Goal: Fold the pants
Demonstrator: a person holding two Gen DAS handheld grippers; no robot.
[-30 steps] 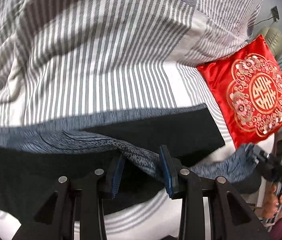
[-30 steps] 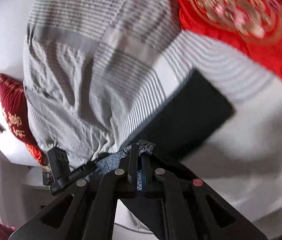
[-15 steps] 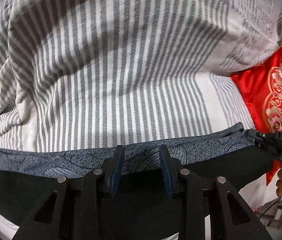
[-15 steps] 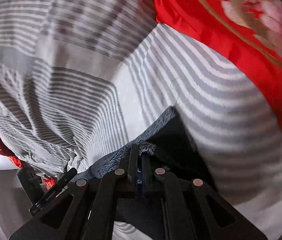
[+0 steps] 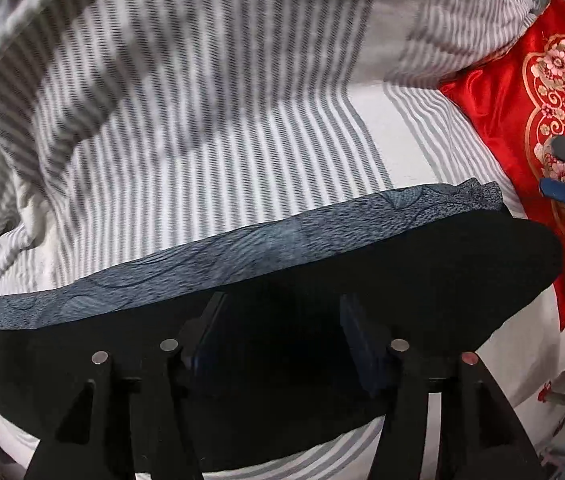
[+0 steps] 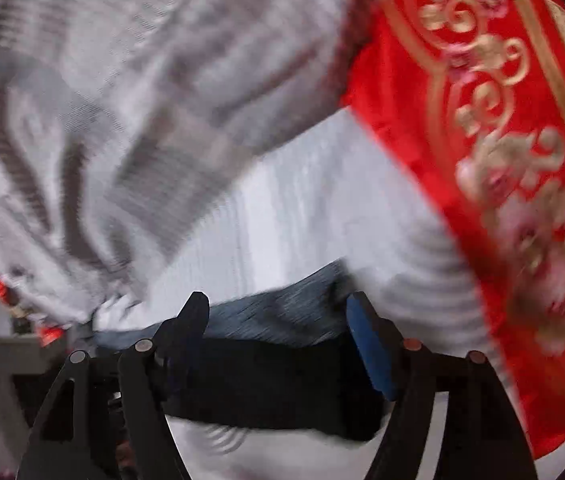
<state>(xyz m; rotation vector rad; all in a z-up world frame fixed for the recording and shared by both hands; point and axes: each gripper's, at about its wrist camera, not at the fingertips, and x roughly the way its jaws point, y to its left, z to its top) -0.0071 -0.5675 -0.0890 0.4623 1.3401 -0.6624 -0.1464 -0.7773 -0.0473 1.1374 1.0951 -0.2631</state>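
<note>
Hovering with left gripper (image 5: 282, 320) and right gripper (image 6: 282, 320) both spread wide, gripping nothing, over flat black pants (image 5: 422, 272) with a mottled blue-grey band (image 5: 282, 240) ahead of the fingertips.

Your left gripper (image 5: 282, 330) and right gripper (image 6: 282, 332): black triangulated frames, round silver and reddish rivets, blue pads (image 6: 370, 348) lining the fingers.
</note>
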